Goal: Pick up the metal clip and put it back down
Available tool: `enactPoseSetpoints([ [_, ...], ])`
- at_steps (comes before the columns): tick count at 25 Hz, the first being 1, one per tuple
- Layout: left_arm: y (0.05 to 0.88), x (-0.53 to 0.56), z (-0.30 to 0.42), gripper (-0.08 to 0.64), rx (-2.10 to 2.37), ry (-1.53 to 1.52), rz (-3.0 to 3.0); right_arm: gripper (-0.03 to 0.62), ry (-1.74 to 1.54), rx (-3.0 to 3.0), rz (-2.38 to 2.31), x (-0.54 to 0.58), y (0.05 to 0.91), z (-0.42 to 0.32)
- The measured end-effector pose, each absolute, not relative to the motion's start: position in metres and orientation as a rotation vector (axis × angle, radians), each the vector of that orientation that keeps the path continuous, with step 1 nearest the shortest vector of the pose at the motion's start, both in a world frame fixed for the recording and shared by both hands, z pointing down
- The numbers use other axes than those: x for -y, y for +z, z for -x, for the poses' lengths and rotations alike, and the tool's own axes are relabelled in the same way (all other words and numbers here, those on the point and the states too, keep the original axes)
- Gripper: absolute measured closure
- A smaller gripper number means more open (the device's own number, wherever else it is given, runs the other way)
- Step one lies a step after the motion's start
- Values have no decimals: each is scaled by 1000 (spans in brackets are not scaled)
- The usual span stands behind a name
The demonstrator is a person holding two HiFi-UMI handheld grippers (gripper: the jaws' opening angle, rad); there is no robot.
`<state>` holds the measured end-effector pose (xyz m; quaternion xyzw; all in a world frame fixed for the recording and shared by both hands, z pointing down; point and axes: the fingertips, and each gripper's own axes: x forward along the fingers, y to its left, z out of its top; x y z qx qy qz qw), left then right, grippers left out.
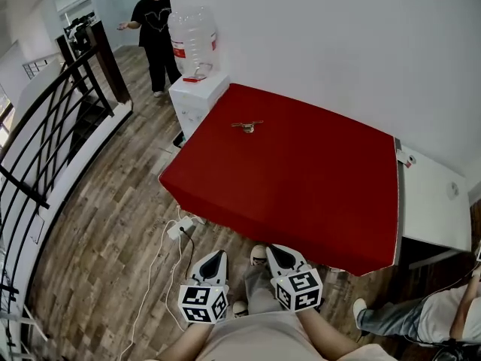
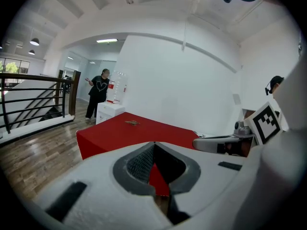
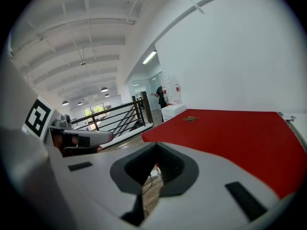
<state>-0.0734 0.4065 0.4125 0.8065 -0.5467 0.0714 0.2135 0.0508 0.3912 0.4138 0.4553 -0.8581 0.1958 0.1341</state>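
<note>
The metal clip (image 1: 246,126) lies alone on the red table (image 1: 316,194), near its far left corner. It shows small in the left gripper view (image 2: 132,123) and the right gripper view (image 3: 191,119). Both grippers hang close to the person's body, short of the table's near edge and far from the clip. The left gripper (image 1: 218,256) has its jaws together with nothing between them (image 2: 153,145). The right gripper (image 1: 272,250) is likewise shut and empty (image 3: 156,145).
A white water dispenser (image 1: 197,92) with a clear bottle (image 1: 192,42) stands at the table's far left corner; a person in black (image 1: 156,36) stands behind it. A black stair railing (image 1: 52,126) runs along the left. A white desk (image 1: 436,201) adjoins the table's right side. Cables (image 1: 169,254) lie on the floor.
</note>
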Motion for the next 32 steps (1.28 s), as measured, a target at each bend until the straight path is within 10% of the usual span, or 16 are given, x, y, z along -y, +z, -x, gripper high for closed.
enactPoseSetpoints([
  [16,403,-163,63,554,1625,212,-2214,586,-23,2417,-1282,-136,364,-64],
  [32,397,-63,56,554,1572,241,-2234,586,214,2461,-1269,-52,379,-59],
])
